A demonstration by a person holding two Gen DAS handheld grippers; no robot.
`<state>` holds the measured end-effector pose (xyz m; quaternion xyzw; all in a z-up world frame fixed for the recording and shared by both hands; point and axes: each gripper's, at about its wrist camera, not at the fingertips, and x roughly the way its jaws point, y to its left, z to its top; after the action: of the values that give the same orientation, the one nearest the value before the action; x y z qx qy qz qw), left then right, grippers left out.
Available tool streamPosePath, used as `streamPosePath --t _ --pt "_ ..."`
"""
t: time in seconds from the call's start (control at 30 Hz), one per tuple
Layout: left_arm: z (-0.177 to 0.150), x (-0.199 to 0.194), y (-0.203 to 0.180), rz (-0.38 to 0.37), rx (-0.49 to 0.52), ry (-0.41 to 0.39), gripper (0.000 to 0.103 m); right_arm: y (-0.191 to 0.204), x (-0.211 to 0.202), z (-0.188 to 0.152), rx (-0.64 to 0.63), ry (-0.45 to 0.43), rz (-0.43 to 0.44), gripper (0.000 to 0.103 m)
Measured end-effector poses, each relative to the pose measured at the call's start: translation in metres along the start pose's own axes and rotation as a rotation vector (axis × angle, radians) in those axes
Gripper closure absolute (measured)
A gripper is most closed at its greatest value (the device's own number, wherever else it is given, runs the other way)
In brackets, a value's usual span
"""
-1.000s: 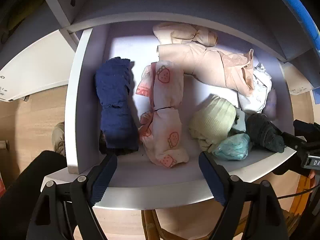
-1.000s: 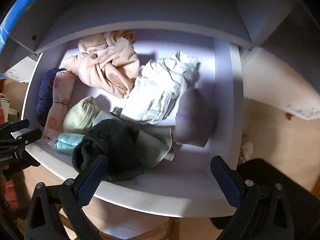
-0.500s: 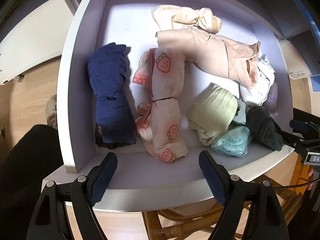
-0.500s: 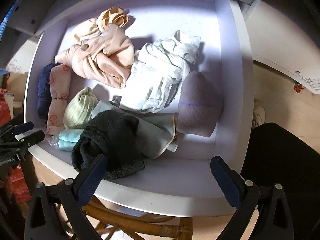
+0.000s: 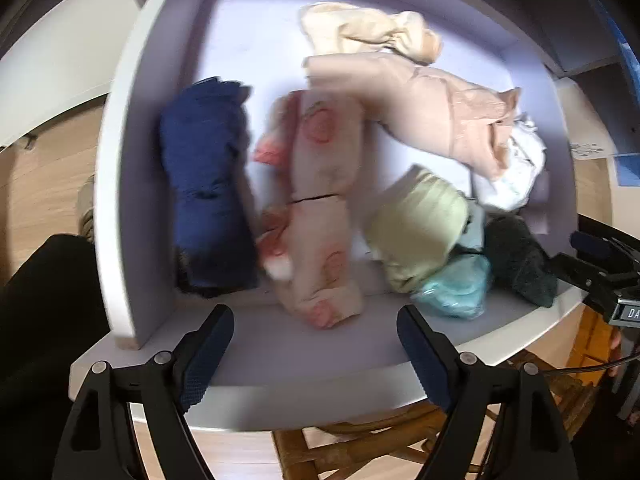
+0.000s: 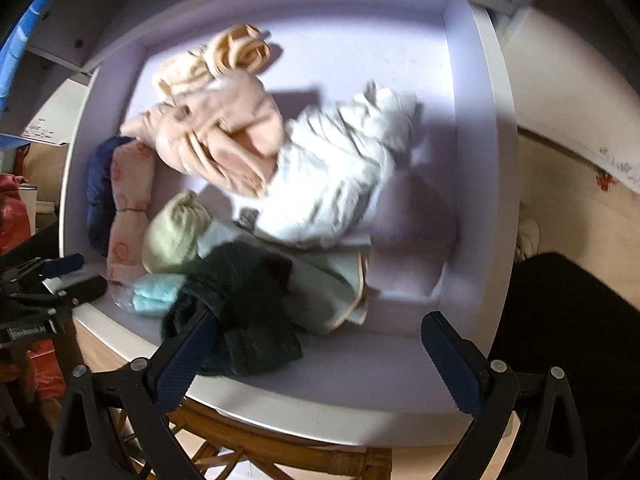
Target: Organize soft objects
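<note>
A pale drawer [image 5: 120, 184] [image 6: 476, 128] holds soft clothes. At its left lie a navy roll [image 5: 208, 184] and a pink strawberry-print roll [image 5: 320, 216]. A pale green bundle [image 5: 416, 228] [image 6: 176, 232], a light blue bundle [image 5: 456, 292] [image 6: 154, 292] and a dark knit piece [image 5: 520, 260] [image 6: 240, 300] lie toward the front. Peach garments [image 5: 432, 116] [image 6: 224, 140], a white cloth [image 6: 344, 176] and a mauve beanie [image 6: 412, 236] fill the rest. My left gripper [image 5: 316, 334] hangs open above the front rim with nothing between its fingers. My right gripper [image 6: 320, 338] is open too, its left finger over the dark knit.
A rattan stool [image 5: 360, 452] [image 6: 256, 440] stands under the drawer's front edge. Wooden floor [image 6: 580, 208] shows on both sides. A person's dark trouser leg [image 5: 36, 320] [image 6: 568, 344] is beside the drawer. White cabinet panels [image 5: 60, 64] flank it.
Both views have tipped downward, showing more of the drawer's bottom and the stool beneath. The clothes lie as before. Both grippers stay open.
</note>
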<state>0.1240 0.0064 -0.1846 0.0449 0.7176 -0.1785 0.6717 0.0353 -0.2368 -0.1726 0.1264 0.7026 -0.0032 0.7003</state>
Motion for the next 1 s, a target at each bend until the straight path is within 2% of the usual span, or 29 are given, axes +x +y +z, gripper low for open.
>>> streamPosePath --t 0.17,0.27,0.47,0.53,0.57,0.63,0.67,0.73,0.8,0.87,1.0 --pt "0.005 -0.021 -0.010 0.011 0.024 -0.097 0.018 0.010 -0.005 0.008 -0.045 -0.062 -0.010 0.000" --pt "0.008 -0.029 -0.009 0.026 0.022 -0.132 0.018 0.013 -0.009 0.011 -0.048 -0.063 -0.016 0.000" --pt "0.008 -0.030 0.000 0.060 0.001 -0.127 0.018 0.007 0.006 0.009 -0.039 0.070 0.057 0.000" --pt "0.008 -0.022 -0.004 0.064 -0.007 -0.123 0.018 0.006 0.017 -0.014 -0.049 0.118 0.075 0.000" --pt "0.008 -0.021 -0.004 0.064 -0.008 -0.122 0.018 0.008 0.024 -0.010 -0.045 0.129 0.078 0.002" --pt "0.007 -0.021 -0.005 0.062 -0.005 -0.125 0.018 0.012 0.031 -0.003 -0.047 0.131 0.083 0.007" --pt "0.007 -0.022 -0.005 0.060 -0.002 -0.126 0.018 0.016 0.033 0.003 -0.058 0.123 0.086 0.015" --pt "0.006 -0.023 -0.007 0.061 0.009 -0.128 0.018 0.024 0.036 0.008 -0.071 0.135 0.114 0.023" --pt "0.010 -0.016 -0.012 0.068 0.012 -0.129 0.018 0.029 0.036 0.008 -0.064 0.143 0.143 0.037" --pt "0.012 -0.015 -0.014 0.066 0.009 -0.127 0.018 0.031 0.033 0.007 -0.060 0.141 0.170 0.045" --pt "0.015 -0.015 -0.017 0.054 0.006 -0.120 0.018 0.038 0.027 0.000 -0.074 0.123 0.199 0.052"
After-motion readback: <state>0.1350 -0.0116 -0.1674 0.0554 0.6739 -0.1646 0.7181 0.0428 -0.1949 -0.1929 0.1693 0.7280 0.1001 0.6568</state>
